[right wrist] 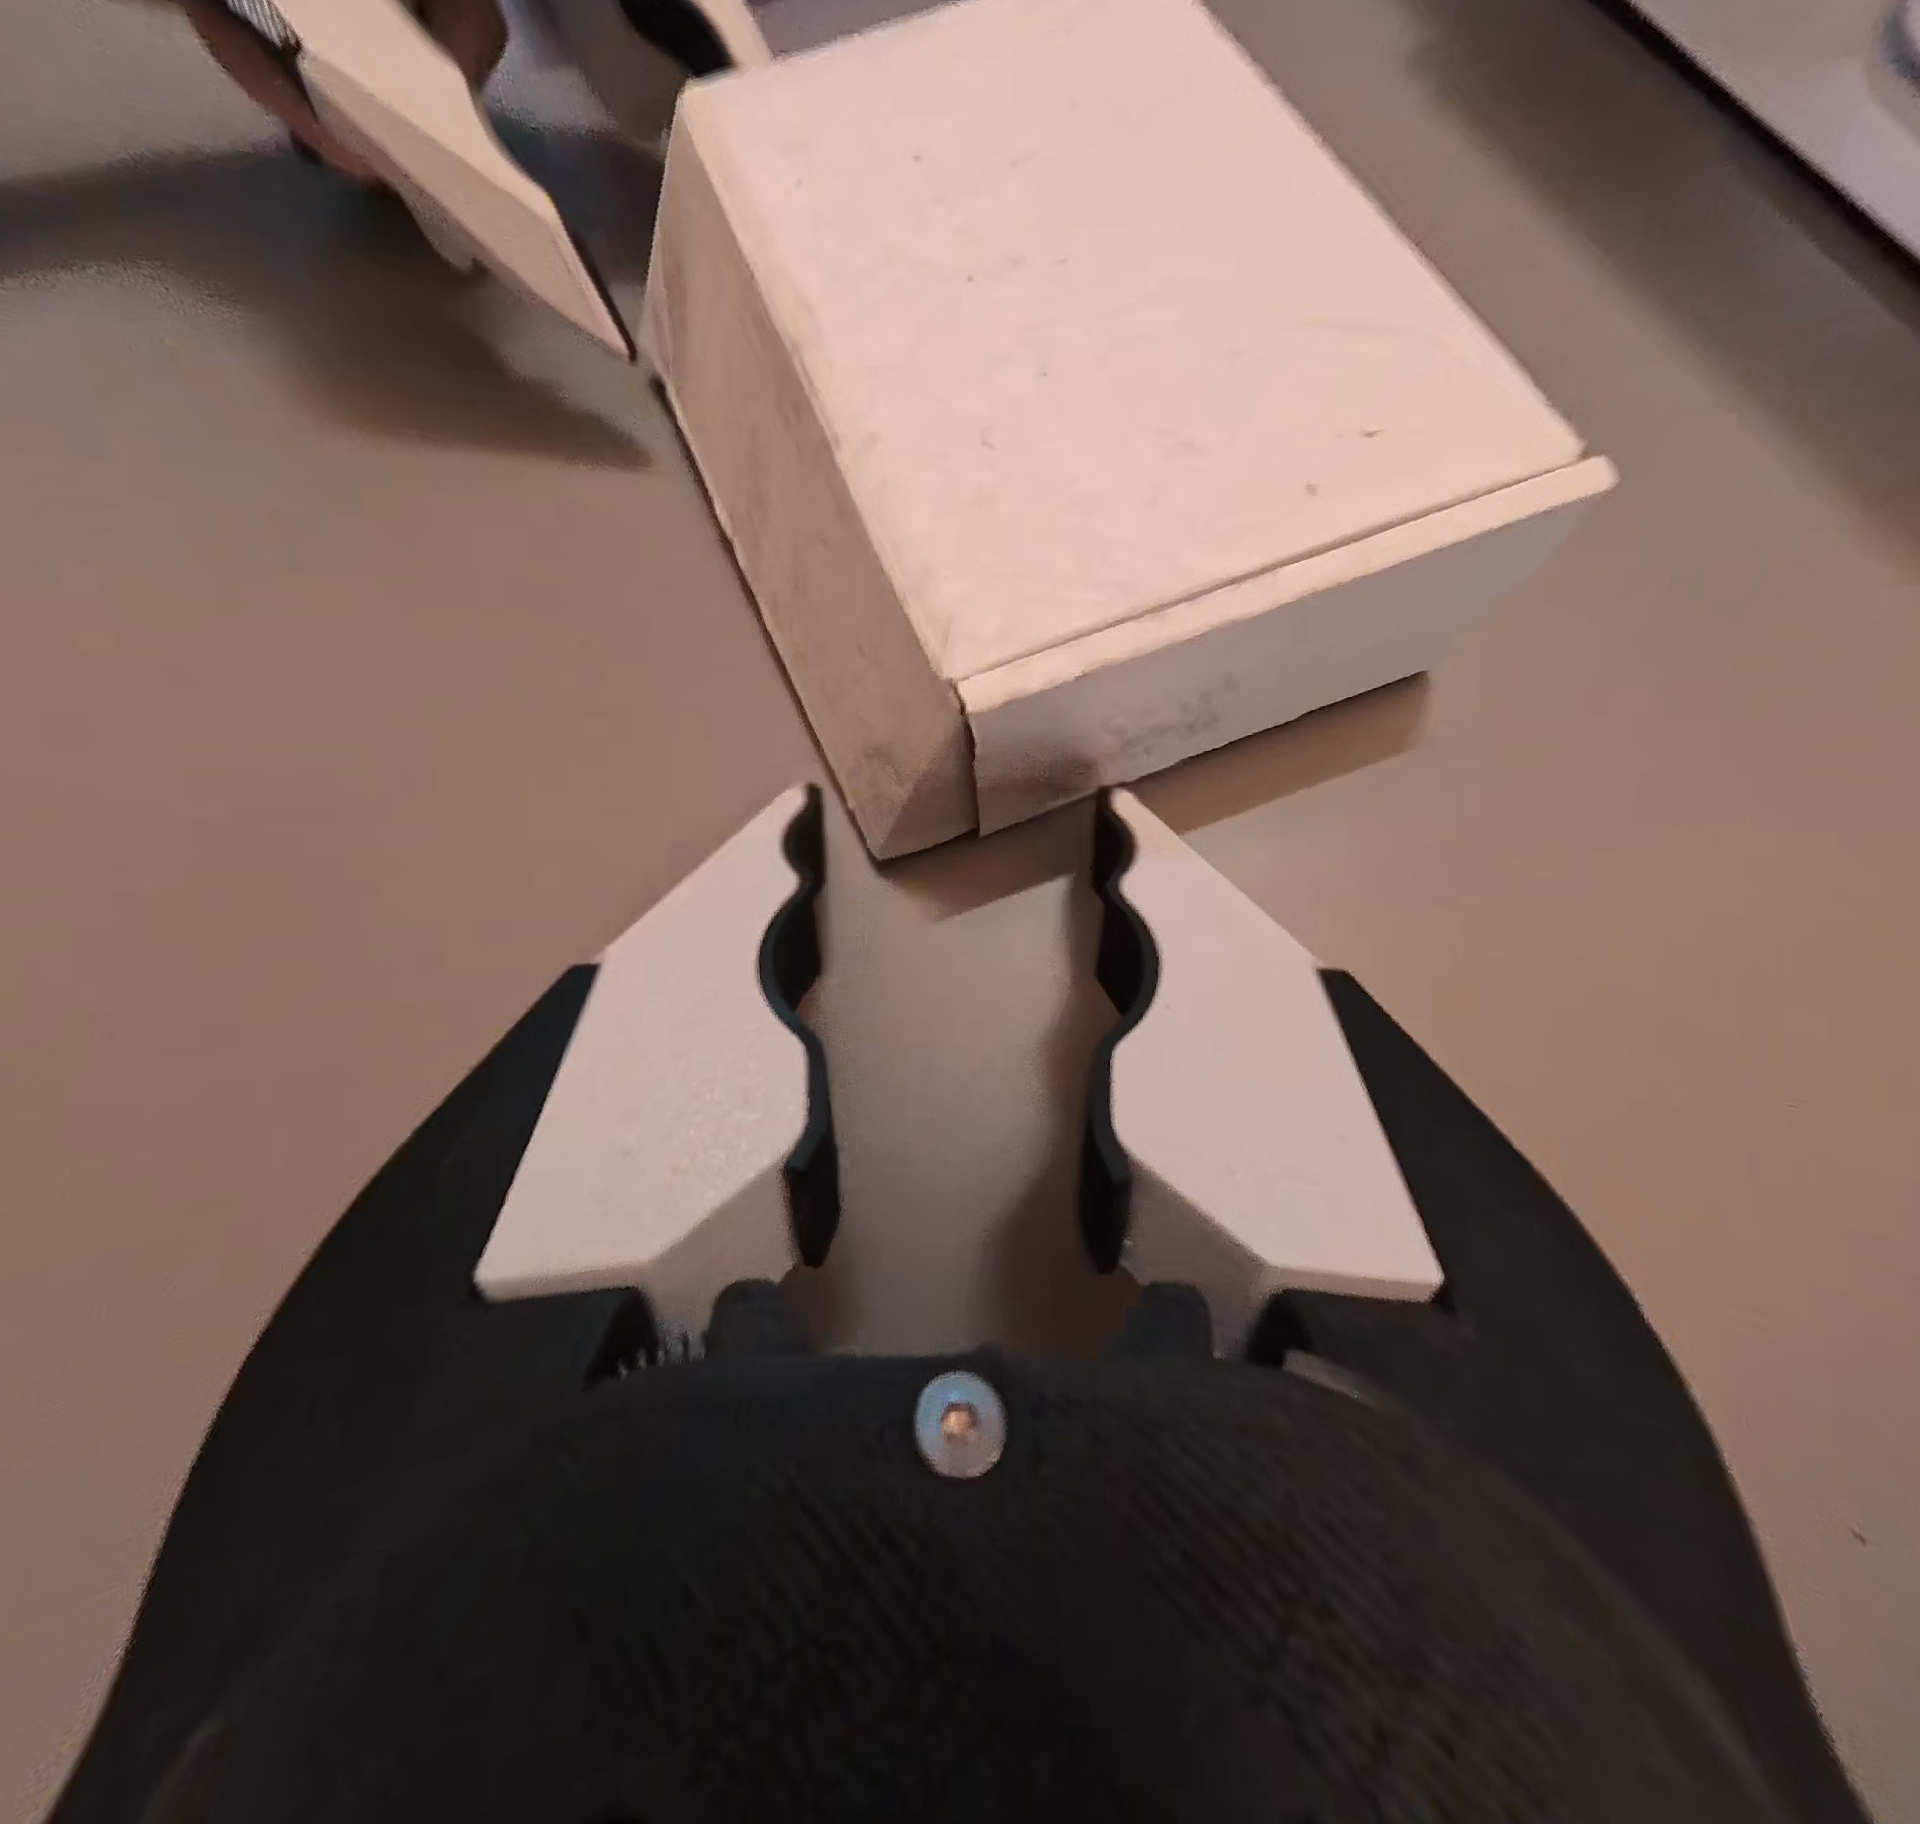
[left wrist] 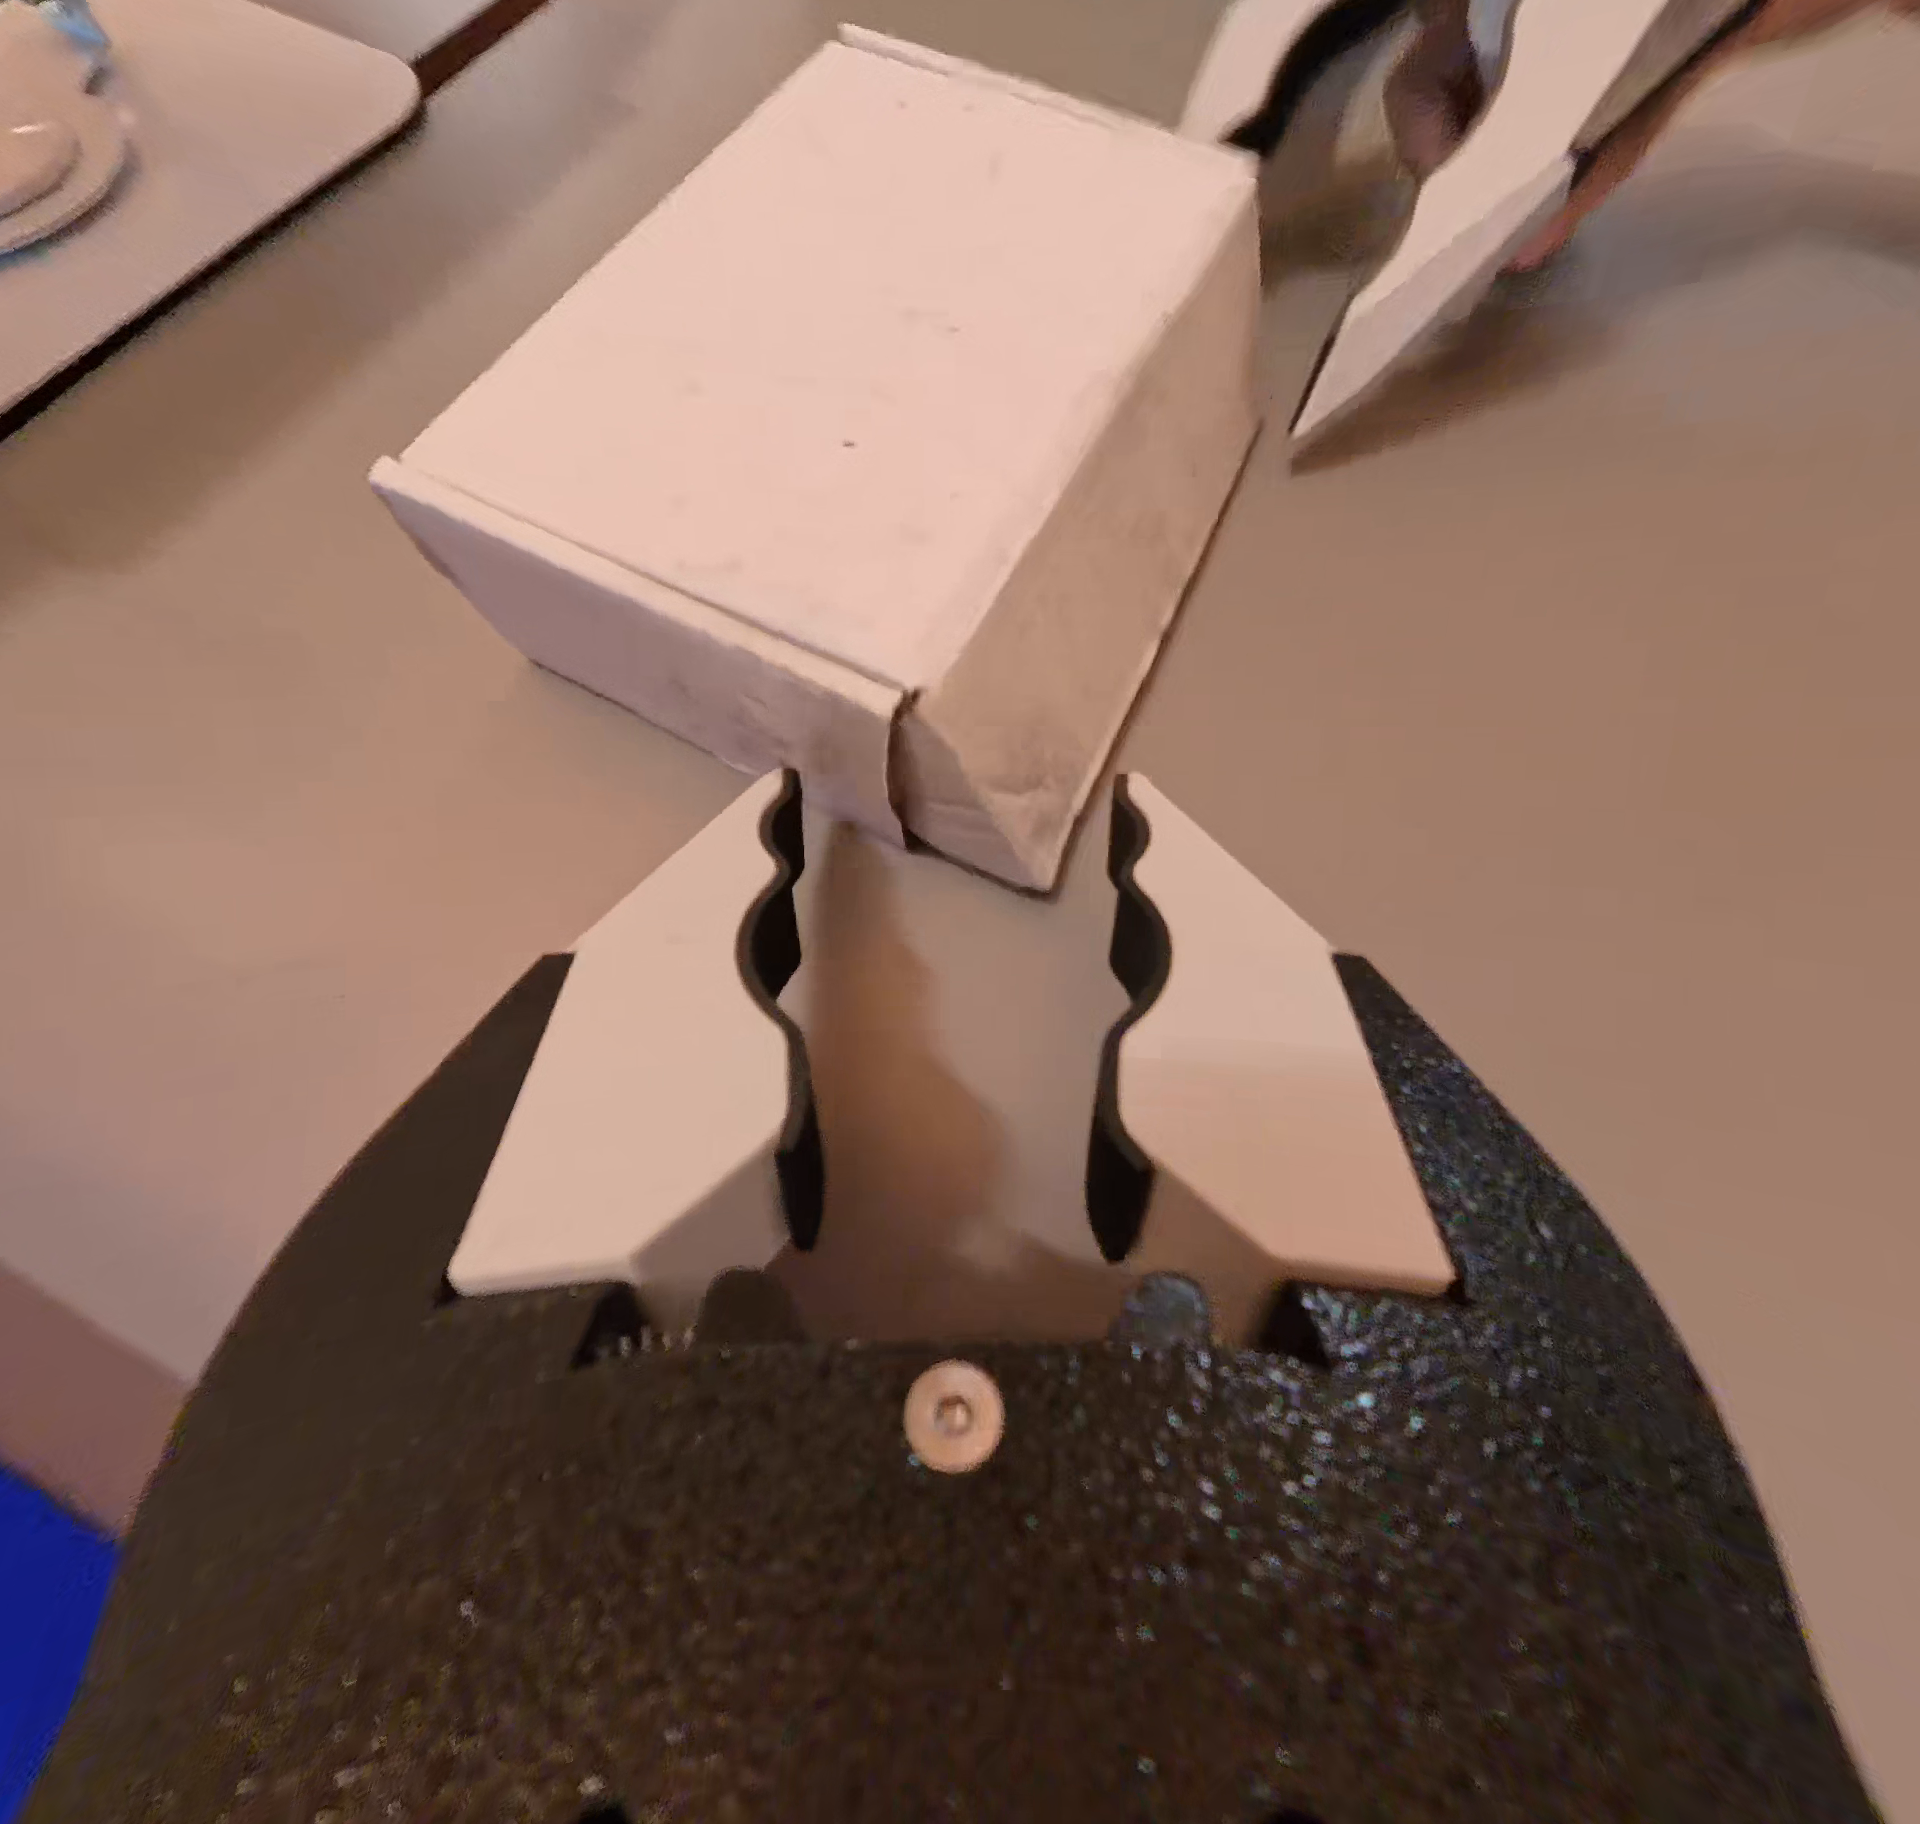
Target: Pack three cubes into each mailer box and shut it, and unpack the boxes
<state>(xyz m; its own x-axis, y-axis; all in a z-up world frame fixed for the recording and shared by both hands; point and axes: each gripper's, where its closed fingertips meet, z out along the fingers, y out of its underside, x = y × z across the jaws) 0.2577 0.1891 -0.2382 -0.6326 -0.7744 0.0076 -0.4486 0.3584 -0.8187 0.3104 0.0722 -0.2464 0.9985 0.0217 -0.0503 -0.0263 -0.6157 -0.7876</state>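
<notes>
**Flanking the closed mailer box with both tools**

Sitting flat on the grey table, the white mailer box was shut, its lid folded down and the front flap tucked over the side. You held both tools close to this box, one at each end of it.

Your left gripper pointed at one lower corner of the box. Its two white fingers were spread apart, with bare table between them, and they pinched nothing. The fingertips were just beside the corner; I cannot tell if they touched the cardboard.

Your right gripper stood at another corner of the same box. Its fingers were also spread and held nothing, the corner lying just in front of the gap.

In each wrist view the other tool appeared beyond the far end of the box, blurred, with its fingers parted.

Beyond the box, at the edge of the table, a pale tray with rounded corners carried a white cup.

The cubes were not visible.
</notes>
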